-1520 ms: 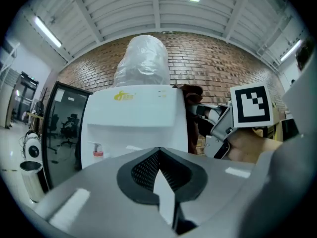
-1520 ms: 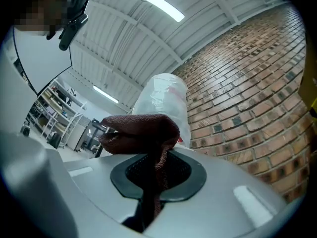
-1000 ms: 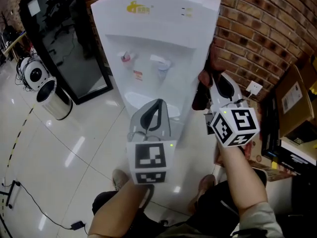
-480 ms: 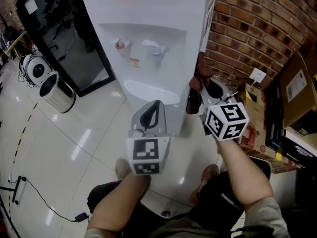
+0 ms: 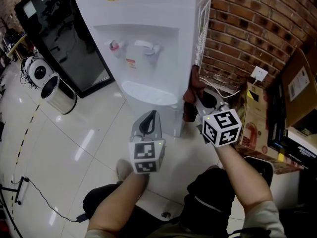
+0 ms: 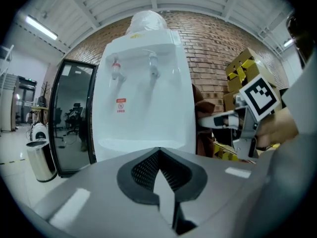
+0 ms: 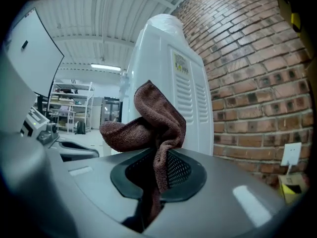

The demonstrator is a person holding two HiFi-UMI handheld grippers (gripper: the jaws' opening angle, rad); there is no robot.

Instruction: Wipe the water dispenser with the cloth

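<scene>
Brick wall [image 5: 247, 29] backs the white water dispenser [image 5: 148, 38] on a tiled floor [image 5: 74, 148]. Right tool [image 5: 198, 102] pinches the brown cloth [image 5: 189, 94] just beside the dispenser's side. Left tool [image 5: 150, 117], pressed together and empty, faces its front.

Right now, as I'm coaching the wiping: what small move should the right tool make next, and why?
Probably press the brown terry cloth, clamped in the right tool, onto the vented side of the white water dispenser: it hangs just beside that panel.

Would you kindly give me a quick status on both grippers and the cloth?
Right gripper shut on brown cloth, beside water dispenser; contact unclear. Left gripper shut, empty. Nothing in the way.
</scene>
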